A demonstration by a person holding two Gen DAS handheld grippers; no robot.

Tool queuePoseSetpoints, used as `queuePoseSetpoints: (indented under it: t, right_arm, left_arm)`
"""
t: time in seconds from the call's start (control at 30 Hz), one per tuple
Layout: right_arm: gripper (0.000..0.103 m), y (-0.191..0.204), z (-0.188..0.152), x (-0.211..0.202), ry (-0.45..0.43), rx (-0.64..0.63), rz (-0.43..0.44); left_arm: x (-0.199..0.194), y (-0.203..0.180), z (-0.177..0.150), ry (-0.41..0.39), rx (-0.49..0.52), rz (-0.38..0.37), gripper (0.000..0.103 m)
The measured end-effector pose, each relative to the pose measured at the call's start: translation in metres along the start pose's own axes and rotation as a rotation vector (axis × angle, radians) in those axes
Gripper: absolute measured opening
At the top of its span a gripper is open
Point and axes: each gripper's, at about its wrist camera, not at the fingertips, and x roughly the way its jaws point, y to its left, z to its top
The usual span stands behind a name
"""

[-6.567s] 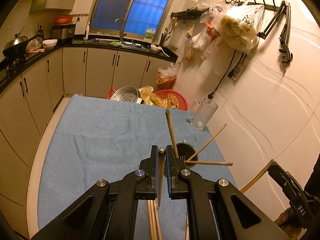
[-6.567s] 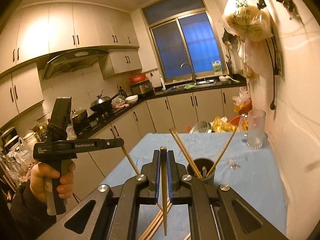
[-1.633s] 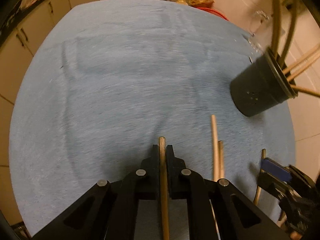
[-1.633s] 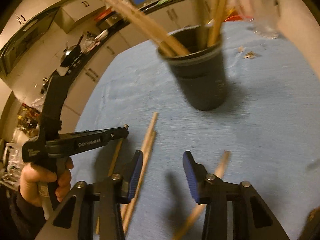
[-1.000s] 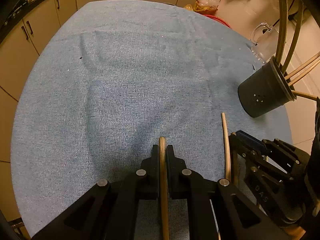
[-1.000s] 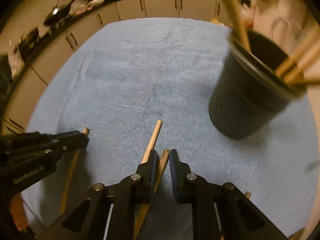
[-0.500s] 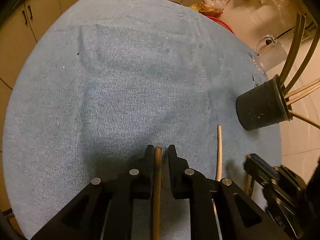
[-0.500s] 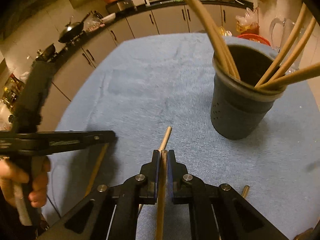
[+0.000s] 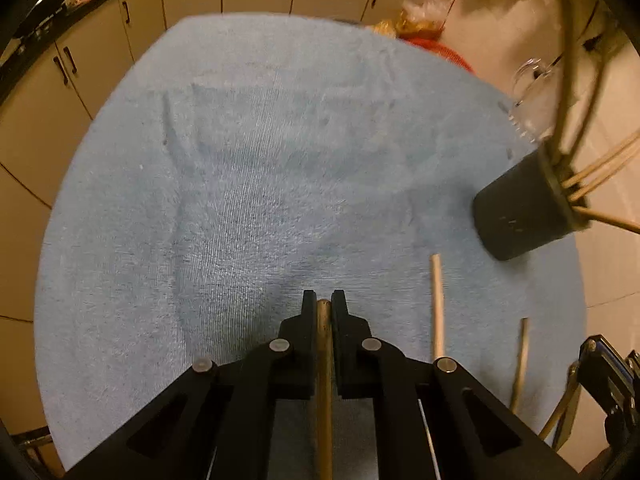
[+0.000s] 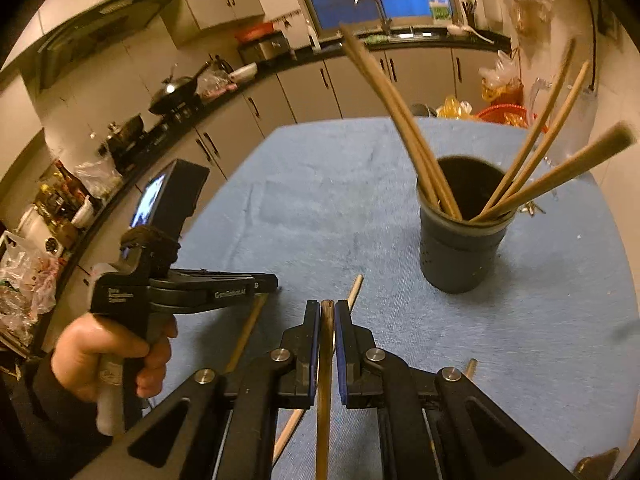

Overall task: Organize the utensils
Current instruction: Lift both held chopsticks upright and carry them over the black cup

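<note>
A dark utensil cup (image 9: 520, 216) (image 10: 462, 240) stands on the blue cloth, with several wooden chopsticks (image 10: 404, 120) leaning out of it. My left gripper (image 9: 323, 304) is shut on a chopstick (image 9: 324, 380) above the cloth. It shows from the side in the right wrist view (image 10: 272, 280). My right gripper (image 10: 327, 308) is shut on another chopstick (image 10: 325, 380), in front of and left of the cup. Two loose chopsticks (image 9: 437, 304) (image 9: 519, 364) lie on the cloth between the grippers.
The blue cloth (image 9: 260, 168) covers the table. A clear glass jug (image 9: 536, 92) stands behind the cup by the tiled wall. Kitchen cabinets and counter (image 10: 256, 96) run along the left and far side. A red basket (image 10: 504, 114) sits past the table's far end.
My right gripper closed on a chopstick from the cloth and lifted it, tilting up toward the cup. My left gripper still holds its chopstick and has shifted slightly.
</note>
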Motion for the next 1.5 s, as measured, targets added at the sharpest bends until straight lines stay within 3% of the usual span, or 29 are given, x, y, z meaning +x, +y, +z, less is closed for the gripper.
queuePoseSetpoints:
  t: [0.5,0.73,1.5]
  right_arm:
    - [0.008,-0.003,0.005,-0.09,-0.165,-0.031,0.045]
    - [0.008,0.003,0.009,-0.124,-0.233,-0.067,0.052]
    - [0.008,0.011,0.06,-0.176,-0.38,-0.122,0.001]
  left_arm:
    - [-0.166,-0.016,-0.025,-0.333,0.081,-0.111,0.007]
    - [-0.192,-0.028,-0.026,-0.385,0.12,-0.133,0.007]
    - [-0.245,-0.056,-0.001,-0.496,0.161,-0.133,0.006]
